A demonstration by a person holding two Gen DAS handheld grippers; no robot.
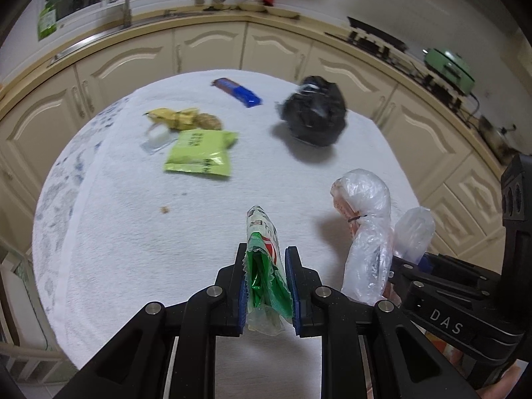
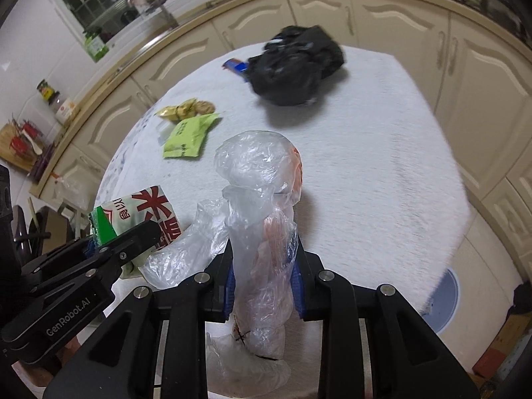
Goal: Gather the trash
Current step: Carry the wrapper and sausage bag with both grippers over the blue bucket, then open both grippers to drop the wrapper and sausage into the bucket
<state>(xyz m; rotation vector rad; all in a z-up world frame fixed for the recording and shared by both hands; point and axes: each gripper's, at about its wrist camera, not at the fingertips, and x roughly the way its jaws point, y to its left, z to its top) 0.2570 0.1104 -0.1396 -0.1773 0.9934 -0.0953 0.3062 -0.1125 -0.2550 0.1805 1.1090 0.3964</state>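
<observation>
We see left gripper [image 1: 266, 286] clamped on the light, crinkly green wrapper [image 1: 264, 266]; right gripper [image 2: 264, 276] squeezes the soft, slippery clear plastic bag [image 2: 262, 219] mid-body, both near the black trash bag [image 1: 312, 111].

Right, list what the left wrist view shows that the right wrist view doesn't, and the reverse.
Only the left wrist view shows the full blue wrapper, a crumb and the green appliance on the counter. Only the right wrist view shows red printed characters on the snack packet and jars at left. Both show the black bag, lime-green packet, and clear plastic bag in the right gripper.
</observation>
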